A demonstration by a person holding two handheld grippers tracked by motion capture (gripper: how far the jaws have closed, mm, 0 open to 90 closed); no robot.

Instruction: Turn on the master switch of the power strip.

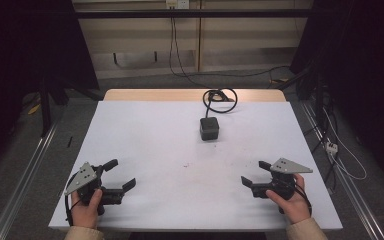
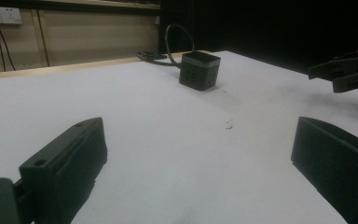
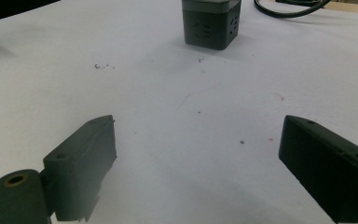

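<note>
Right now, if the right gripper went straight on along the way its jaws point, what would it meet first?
Probably the cube power socket. In the right gripper view it sits ahead, roughly between the open jaws of the right gripper, with only bare white table before it. Depth is uncertain; it might pass slightly to one side.

The bench (image 1: 145,135) is plain white with a pale wood strip along its far edge. Ahead of both black tools sits a dark grey cube (image 1: 209,128) with a lighter grey top, trailing a black cable (image 1: 220,98).
</note>
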